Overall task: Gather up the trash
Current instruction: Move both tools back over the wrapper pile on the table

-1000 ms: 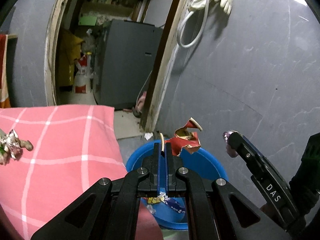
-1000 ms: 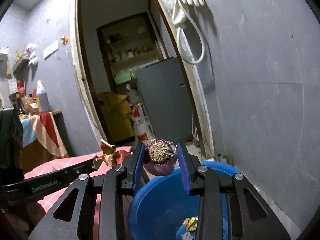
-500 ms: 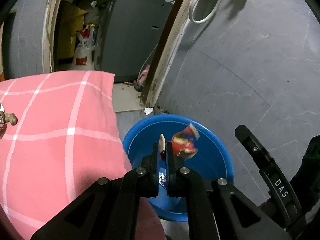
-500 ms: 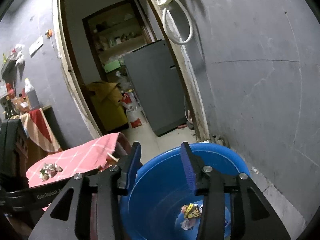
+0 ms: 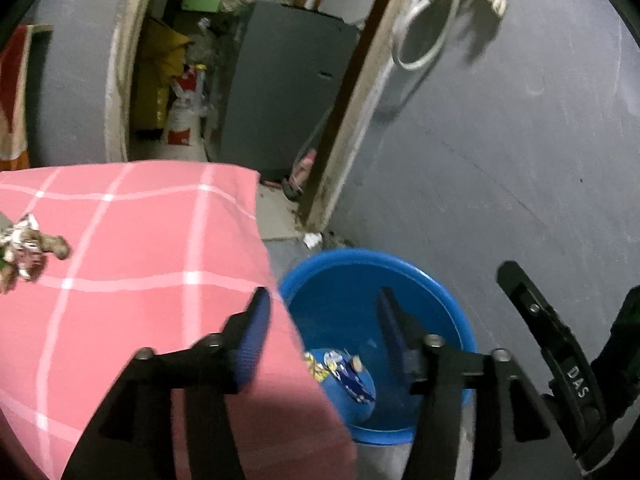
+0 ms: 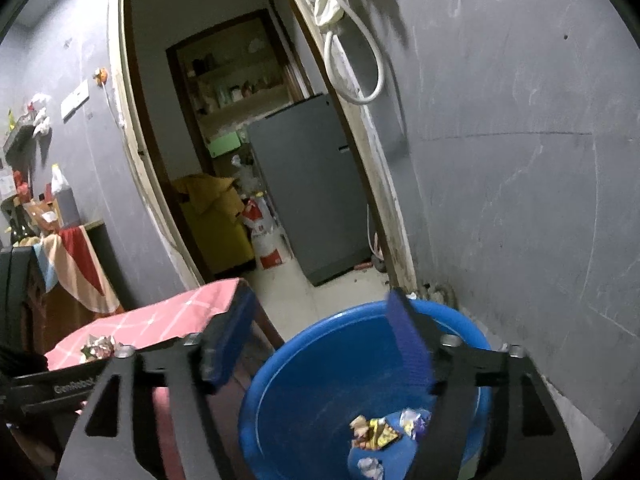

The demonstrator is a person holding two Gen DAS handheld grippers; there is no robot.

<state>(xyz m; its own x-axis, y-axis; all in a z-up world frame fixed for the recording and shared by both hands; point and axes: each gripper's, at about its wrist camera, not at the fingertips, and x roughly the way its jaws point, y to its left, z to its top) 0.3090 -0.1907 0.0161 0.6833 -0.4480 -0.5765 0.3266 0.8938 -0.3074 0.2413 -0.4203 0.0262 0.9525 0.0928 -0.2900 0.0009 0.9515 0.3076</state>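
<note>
A blue plastic basin (image 5: 448, 312) (image 6: 312, 376) stands on the floor beside the wall, with several crumpled wrappers (image 5: 340, 368) (image 6: 384, 432) lying in its bottom. My left gripper (image 5: 320, 312) hangs over the basin's near rim, its jaws opening with nothing between them. My right gripper (image 6: 320, 316) is above the basin too, jaws also opening and empty; it shows at the right edge of the left wrist view (image 5: 560, 360). A crumpled wrapper (image 5: 24, 244) (image 6: 98, 348) lies on the pink checked cloth (image 5: 140, 248) (image 6: 180, 316).
The cloth-covered table stands just left of the basin. A grey wall (image 5: 500, 160) rises close behind it. A doorway (image 6: 224, 128) opens onto a room with a grey fridge (image 6: 312, 200). A hose and glove (image 6: 348, 8) hang on the door frame.
The left gripper let go of the red wrapper and stick, which dropped out of sight into the basin. The right gripper released the purple lump. Both sets of jaws spread apart.
</note>
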